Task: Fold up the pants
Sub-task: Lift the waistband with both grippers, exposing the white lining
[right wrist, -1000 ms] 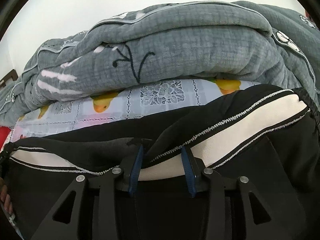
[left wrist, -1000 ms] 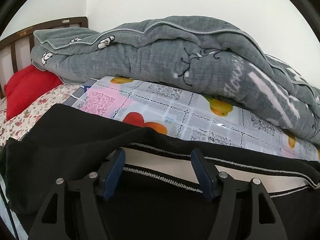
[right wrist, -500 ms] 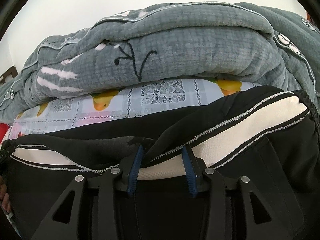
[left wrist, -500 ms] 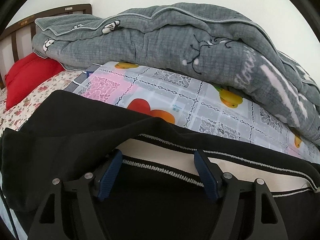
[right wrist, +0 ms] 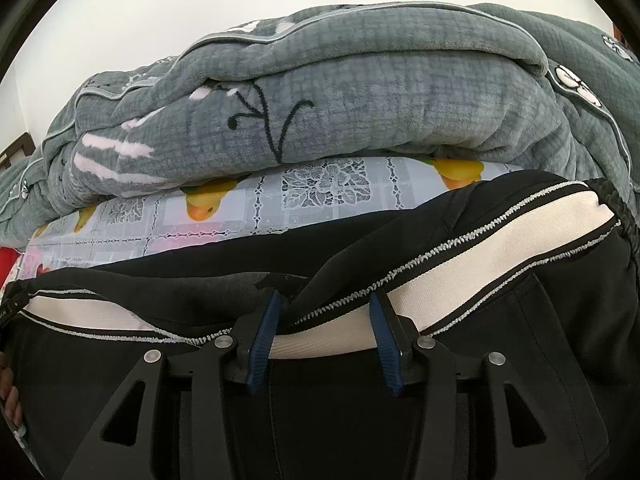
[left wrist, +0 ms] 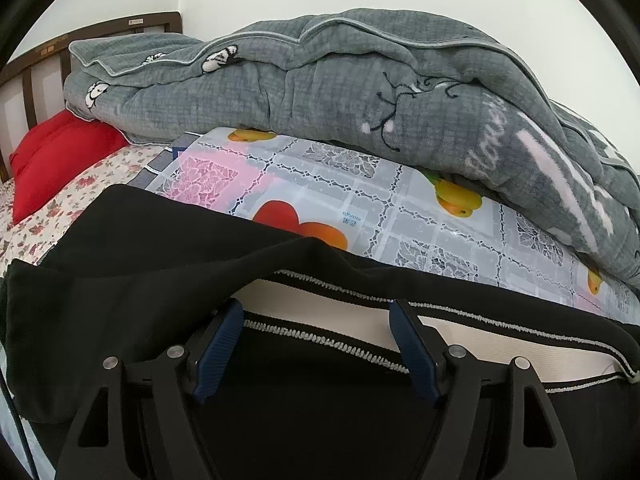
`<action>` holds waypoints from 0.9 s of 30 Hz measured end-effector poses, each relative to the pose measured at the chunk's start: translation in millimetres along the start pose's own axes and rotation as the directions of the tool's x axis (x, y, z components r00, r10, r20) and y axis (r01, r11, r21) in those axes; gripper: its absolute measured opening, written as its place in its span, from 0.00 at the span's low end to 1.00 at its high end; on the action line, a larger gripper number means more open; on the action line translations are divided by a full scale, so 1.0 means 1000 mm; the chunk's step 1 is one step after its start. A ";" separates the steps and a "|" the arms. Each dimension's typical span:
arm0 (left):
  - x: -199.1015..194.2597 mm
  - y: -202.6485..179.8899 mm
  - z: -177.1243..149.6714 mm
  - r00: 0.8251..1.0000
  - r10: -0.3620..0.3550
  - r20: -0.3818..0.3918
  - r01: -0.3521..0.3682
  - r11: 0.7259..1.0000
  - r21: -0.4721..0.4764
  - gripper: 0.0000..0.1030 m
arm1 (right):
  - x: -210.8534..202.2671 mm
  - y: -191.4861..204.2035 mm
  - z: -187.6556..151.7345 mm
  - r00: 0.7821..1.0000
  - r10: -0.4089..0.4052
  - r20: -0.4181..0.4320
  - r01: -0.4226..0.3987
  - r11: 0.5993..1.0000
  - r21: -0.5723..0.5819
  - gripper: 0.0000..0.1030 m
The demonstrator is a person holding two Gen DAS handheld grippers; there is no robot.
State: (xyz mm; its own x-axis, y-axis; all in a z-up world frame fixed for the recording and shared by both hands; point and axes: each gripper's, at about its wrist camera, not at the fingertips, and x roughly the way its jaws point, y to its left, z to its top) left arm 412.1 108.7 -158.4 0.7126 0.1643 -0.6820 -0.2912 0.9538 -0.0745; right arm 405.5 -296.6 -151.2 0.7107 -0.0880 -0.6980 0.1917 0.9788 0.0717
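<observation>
Pants: black pants (left wrist: 168, 280) with a cream side stripe edged in white stitching, lying on the bed on a fruit-print plastic cloth (left wrist: 360, 208); a fold of black fabric lies over part of the stripe
Pants, right wrist view: same pants (right wrist: 540, 340), stripe running up to a gathered waistband at the right edge
Left gripper: left gripper (left wrist: 318, 312) low over the pants, jaws wide apart and just been opening; the stripe lies between the blue fingers (left wrist: 412, 348), pads not pressing on it
Right gripper: right gripper (right wrist: 326, 308) low over the stripe, jaws partly apart and just been opening; a raised fold of black fabric and stripe sits between the fingers (right wrist: 264, 340), with visible gaps at the pads
Bedding: grey quilted blanket (left wrist: 360, 100) piled behind the pants, resting on the far edge of the plastic cloth
Other items: red pillow (left wrist: 56, 160) on a floral sheet (left wrist: 60, 208), near the dark wooden headboard (left wrist: 48, 52) at left
Person: a hand (right wrist: 8, 396) partly visible at the left edge, right wrist view
</observation>
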 end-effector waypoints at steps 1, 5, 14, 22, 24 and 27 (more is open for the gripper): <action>0.000 0.000 0.000 1.000 0.000 0.001 0.000 1.000 0.000 0.72 | 0.000 0.000 0.000 1.000 0.000 0.001 0.000 1.000 0.000 0.45; 0.000 0.000 0.000 1.000 -0.001 0.001 0.001 1.000 0.001 0.72 | 0.000 -0.001 -0.001 1.000 0.002 0.002 -0.002 1.000 0.003 0.46; -0.001 0.001 0.001 1.000 0.000 0.007 0.000 1.000 -0.008 0.72 | 0.001 -0.001 -0.001 1.000 0.003 0.003 -0.003 1.000 0.004 0.47; -0.003 0.002 0.001 1.000 -0.002 0.016 0.002 1.000 -0.004 0.72 | -0.004 -0.002 -0.002 1.000 -0.006 0.031 0.005 1.000 0.008 0.47; -0.004 0.003 0.001 1.000 -0.005 0.021 0.005 1.000 -0.004 0.72 | -0.008 0.001 -0.002 0.999 -0.012 0.053 0.012 1.000 -0.006 0.48; -0.005 0.002 0.001 1.000 -0.006 0.025 0.005 1.000 0.000 0.72 | -0.011 0.011 -0.003 0.998 -0.002 0.063 0.005 0.999 -0.053 0.53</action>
State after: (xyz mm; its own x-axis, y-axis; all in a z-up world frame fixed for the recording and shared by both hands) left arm 408.7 109.8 -154.4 0.7297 0.1652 -0.6635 -0.2870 0.9547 -0.0780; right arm 397.3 -284.6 -144.7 0.7518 -0.1010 -0.6516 0.1590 0.9868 0.0305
